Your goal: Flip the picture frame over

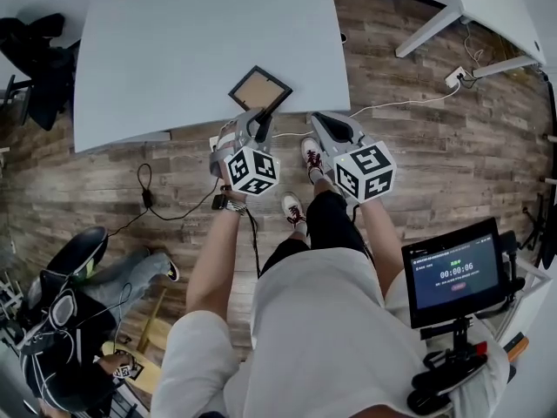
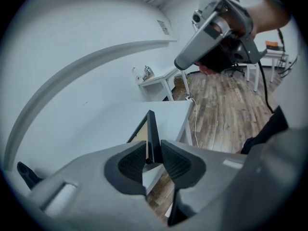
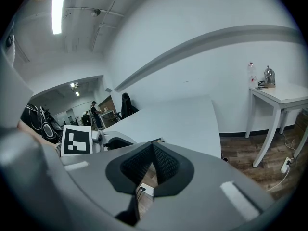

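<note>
Picture frame [image 1: 259,90] is being clamped edge-on by the left gripper [image 1: 258,117] over the white table's [image 1: 174,42] near edge; right gripper [image 1: 321,119], closed and empty, is being held alongside, above floor cables [image 1: 148,198].

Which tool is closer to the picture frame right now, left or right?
Left. The left tool is clamped on the edge of the picture frame; the right tool, shut and empty, sits apart to its right.

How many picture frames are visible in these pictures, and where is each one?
1. The picture frame is near the front edge of the grey table, and the jaws of the left gripper grip it by its edge. No other frame shows.
</note>
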### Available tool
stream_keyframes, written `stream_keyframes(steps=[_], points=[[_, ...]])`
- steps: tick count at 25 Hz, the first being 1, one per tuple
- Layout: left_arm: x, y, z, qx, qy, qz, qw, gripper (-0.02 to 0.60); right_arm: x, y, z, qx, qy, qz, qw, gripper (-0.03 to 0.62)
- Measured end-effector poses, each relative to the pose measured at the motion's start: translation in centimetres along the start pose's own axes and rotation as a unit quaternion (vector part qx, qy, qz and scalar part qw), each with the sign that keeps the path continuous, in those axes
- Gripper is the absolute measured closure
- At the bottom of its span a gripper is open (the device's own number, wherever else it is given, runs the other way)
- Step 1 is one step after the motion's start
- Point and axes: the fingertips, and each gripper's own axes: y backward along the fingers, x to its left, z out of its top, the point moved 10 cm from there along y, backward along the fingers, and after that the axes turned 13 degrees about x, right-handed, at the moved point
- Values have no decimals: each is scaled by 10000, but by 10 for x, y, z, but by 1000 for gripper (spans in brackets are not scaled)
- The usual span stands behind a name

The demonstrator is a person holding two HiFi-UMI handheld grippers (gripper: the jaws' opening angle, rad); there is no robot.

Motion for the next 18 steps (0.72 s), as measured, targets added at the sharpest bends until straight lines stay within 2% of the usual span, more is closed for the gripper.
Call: stream_keyframes(steps=[4, 6, 9, 12, 15, 18], points=[[11, 8, 13, -188, 470, -155, 9986, 488, -8, 8, 16, -50, -1, -89, 9999, 592], [16, 11, 23, -313, 906, -299, 9949, 489, -17, 11, 23, -64, 2, -105, 9999, 592], [24, 11, 41, -534, 1660, -535, 9832, 488, -37, 14, 36, -83, -120, -25, 9999, 592], [30, 12, 45, -706, 2190, -638, 9711, 488, -45, 13, 48, -137, -237, 64, 9996, 592], [37, 19, 39, -899, 2773, -699, 9540, 489, -41, 11, 57, -188, -238, 110, 9995, 592], [45, 26, 37, -1204, 3567, -837, 9226, 492, -40, 9, 66, -199, -234, 159, 9994, 592]])
